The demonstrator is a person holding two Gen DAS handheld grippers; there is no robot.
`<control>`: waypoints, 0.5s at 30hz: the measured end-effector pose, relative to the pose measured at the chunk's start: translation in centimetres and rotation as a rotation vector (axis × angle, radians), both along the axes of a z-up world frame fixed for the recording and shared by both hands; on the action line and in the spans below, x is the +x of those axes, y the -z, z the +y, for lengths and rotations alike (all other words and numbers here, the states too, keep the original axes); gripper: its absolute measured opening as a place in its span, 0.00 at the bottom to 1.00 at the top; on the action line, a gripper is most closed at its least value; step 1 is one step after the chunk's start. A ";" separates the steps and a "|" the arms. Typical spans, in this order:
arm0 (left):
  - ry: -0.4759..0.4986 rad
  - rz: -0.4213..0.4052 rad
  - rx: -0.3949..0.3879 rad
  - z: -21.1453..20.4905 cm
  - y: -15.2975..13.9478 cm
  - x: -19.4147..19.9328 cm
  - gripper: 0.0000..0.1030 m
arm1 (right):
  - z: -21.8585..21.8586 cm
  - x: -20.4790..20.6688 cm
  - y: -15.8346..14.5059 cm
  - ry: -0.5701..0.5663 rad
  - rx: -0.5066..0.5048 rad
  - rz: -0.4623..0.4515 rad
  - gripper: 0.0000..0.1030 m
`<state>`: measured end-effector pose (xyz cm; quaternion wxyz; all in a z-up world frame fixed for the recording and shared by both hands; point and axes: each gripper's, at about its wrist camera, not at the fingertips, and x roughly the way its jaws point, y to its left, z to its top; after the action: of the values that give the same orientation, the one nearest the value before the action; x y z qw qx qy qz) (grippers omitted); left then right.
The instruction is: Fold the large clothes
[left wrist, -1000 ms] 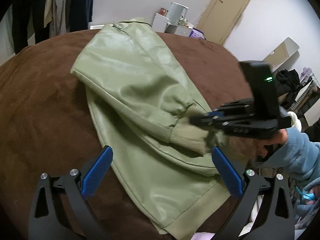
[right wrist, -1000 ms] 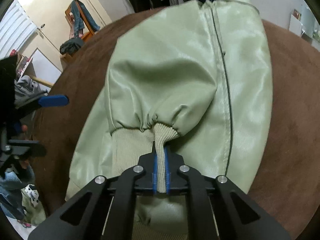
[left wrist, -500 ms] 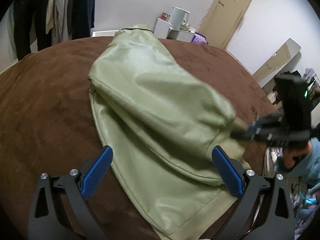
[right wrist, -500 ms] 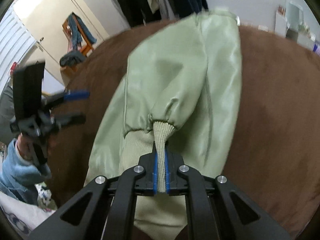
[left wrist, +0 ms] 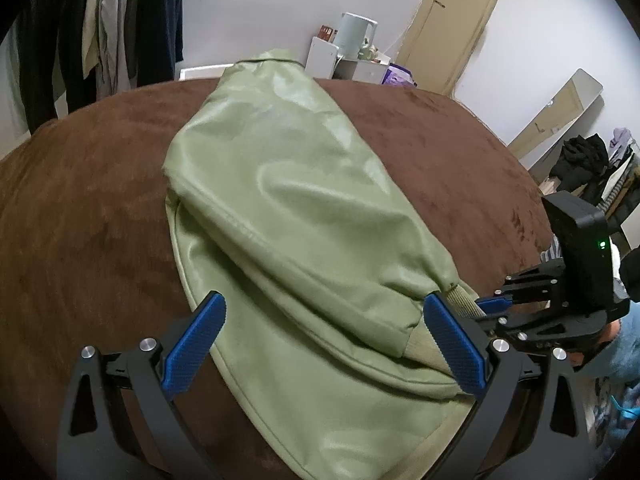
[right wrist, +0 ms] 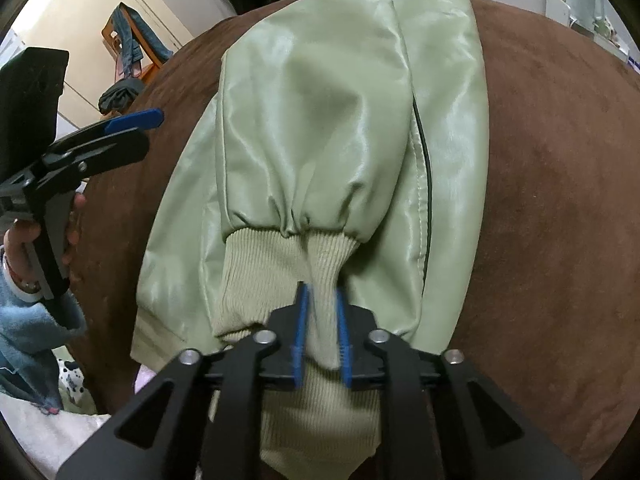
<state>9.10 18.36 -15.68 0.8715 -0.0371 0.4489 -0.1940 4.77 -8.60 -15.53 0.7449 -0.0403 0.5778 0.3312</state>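
Right gripper (right wrist: 320,332) just opening, ribbed cuff (right wrist: 324,280) loose between its pads; left gripper (left wrist: 324,344) wide, empty. Green jacket (left wrist: 288,200) on brown bed (left wrist: 80,220). Risk: sleeve (right wrist: 304,152) sliding off fold.

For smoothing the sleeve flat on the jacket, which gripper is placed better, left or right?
Probably the right gripper: it sits directly at the knit cuff, which lies between its pads, and its jaws have just been opening. The left gripper is open, hovering above the jacket.
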 end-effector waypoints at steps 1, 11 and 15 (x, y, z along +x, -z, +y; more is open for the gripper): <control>0.007 -0.008 0.000 -0.2 -0.3 0.1 0.94 | -0.1 0.1 -0.4 0.004 -0.004 -0.008 0.36; 0.144 -0.028 -0.026 -4.8 -0.3 2.2 0.94 | -0.2 3.6 -4.4 -0.009 0.077 -0.186 0.13; 0.170 0.048 -0.044 -5.3 1.9 3.4 0.94 | 1.3 4.7 -2.1 -0.056 0.069 -0.141 0.11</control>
<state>12.51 13.06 -17.57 0.8400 -0.0227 0.4666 -0.2760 9.47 -7.31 -13.41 0.7750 -0.0539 0.5109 0.3680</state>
